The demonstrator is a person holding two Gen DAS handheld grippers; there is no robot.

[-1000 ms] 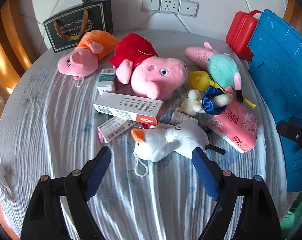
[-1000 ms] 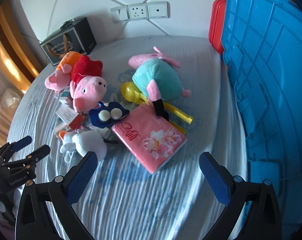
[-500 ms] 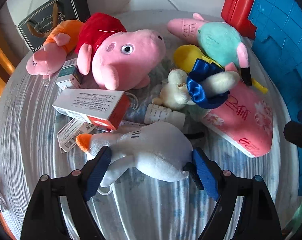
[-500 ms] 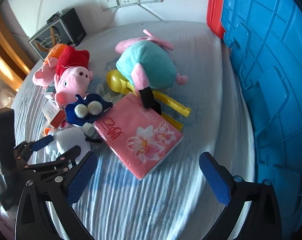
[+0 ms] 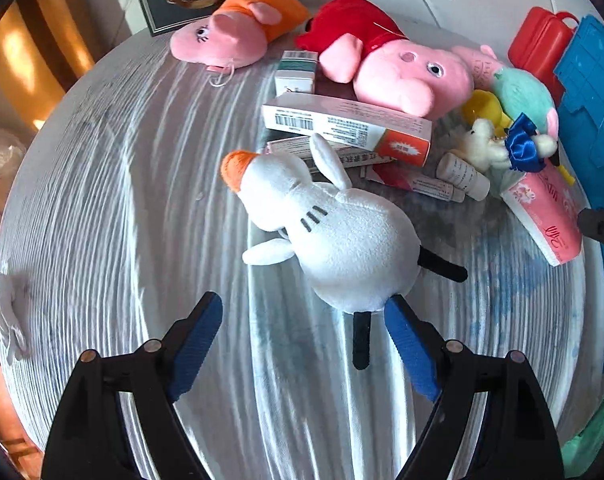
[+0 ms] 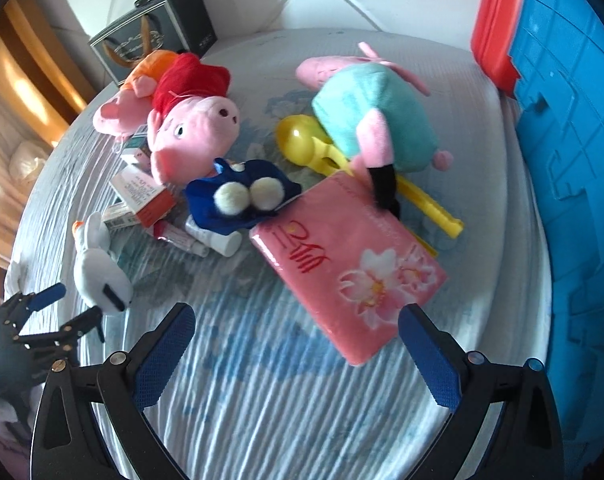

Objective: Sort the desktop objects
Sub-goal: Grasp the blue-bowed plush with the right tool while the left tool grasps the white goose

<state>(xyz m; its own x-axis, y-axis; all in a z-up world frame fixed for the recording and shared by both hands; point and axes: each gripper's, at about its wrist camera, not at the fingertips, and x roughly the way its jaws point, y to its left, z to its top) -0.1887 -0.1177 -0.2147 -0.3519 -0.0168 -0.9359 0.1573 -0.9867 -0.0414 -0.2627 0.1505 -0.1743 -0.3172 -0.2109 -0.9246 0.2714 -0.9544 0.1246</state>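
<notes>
Sorting barely begun, in my judgement; I had nothing in either claw.
- Crate (image 6: pixel 573 120), right edge of tabletop (image 5: pixel 102 200): contents unseen.
- Toys, boxes, tissue pack (image 6: pixel 349 264): unsorted mid-table.
- Goose (image 5: pixel 341 240): near edge.
- Left gripper (image 5: pixel 302 340), right gripper (image 6: pixel 298 344): both spread, empty.

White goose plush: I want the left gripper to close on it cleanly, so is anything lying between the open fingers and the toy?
Nothing visible blocks it. The left gripper is open just short of the white goose plush, with only bare tablecloth and the goose's own black legs between. The medicine boxes lie beyond its head.
</notes>
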